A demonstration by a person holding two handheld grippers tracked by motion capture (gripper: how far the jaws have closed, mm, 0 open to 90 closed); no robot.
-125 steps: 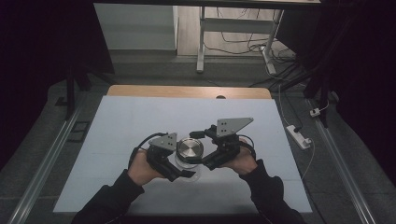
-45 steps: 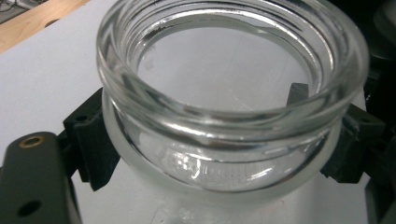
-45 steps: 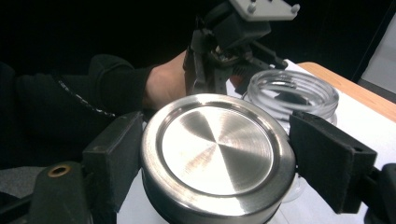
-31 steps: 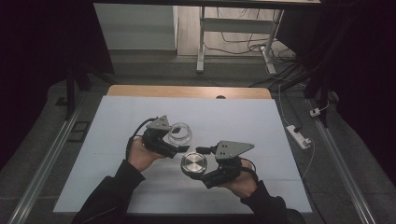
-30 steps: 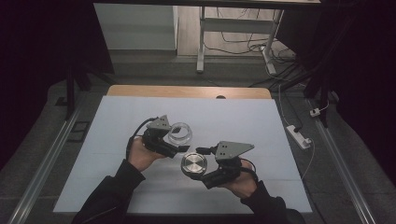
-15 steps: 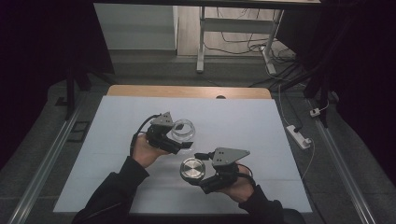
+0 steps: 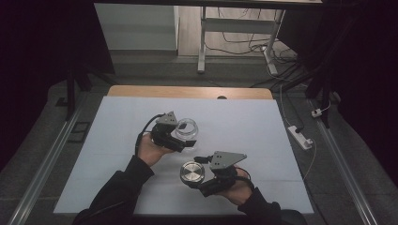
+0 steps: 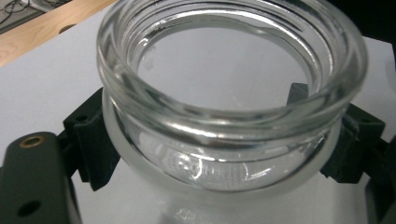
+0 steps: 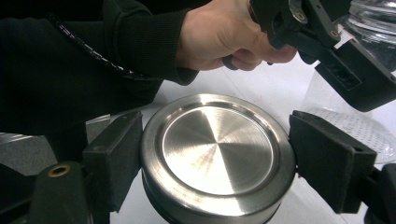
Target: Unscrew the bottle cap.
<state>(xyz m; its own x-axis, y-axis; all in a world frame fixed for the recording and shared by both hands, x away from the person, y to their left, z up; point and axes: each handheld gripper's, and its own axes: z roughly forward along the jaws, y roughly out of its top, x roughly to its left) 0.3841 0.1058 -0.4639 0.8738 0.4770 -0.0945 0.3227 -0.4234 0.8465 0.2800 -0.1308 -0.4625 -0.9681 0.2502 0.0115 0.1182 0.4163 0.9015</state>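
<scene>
The left claw [image 8: 224, 154] grips an empty, lidless glass jar [image 8: 229, 93] mid-surface [image 7: 117, 140], while the right claw [image 9: 215, 163] clamps its steel lid [image 9: 217, 154] nearer the front edge.

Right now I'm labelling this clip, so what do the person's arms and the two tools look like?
Both forearms wear black long sleeves. The left tool and the right tool are black, with two blocky jaws carrying flat black pads, a grey three-cornered plate on top and a black cable trailing off. A brass-coloured ringed hole marks each body.
</scene>
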